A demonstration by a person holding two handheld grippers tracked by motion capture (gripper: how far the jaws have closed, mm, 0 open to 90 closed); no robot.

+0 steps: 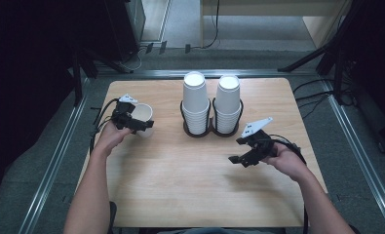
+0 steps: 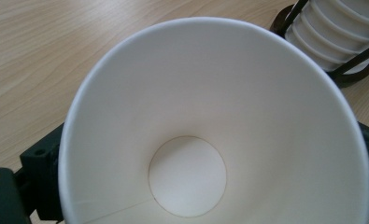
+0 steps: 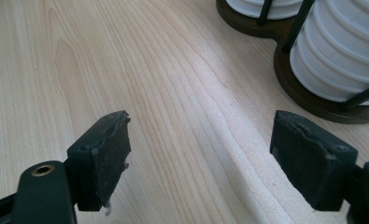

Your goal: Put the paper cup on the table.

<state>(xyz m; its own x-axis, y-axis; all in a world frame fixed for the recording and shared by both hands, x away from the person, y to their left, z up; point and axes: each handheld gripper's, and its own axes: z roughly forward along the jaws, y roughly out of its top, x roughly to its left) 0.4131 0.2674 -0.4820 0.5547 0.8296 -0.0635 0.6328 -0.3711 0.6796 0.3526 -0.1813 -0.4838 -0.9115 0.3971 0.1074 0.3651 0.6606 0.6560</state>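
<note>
High view: left gripper [image 1: 140, 123] clamps a paper cup [image 1: 142, 114]; right gripper [image 1: 241, 150] spread, cup stacks [image 1: 211, 104] between.

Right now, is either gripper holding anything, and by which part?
The left gripper holds a single paper cup by its side wall, mouth toward its camera. The right gripper is open and holds nothing.

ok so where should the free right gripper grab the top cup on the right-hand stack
Grip the top cup by its sidewall just below the closed bottom, which faces up since the stack is inverted. Bring the open right gripper in level from the person's side, above the black holder posts, jaws either side, then lift straight up.
</note>
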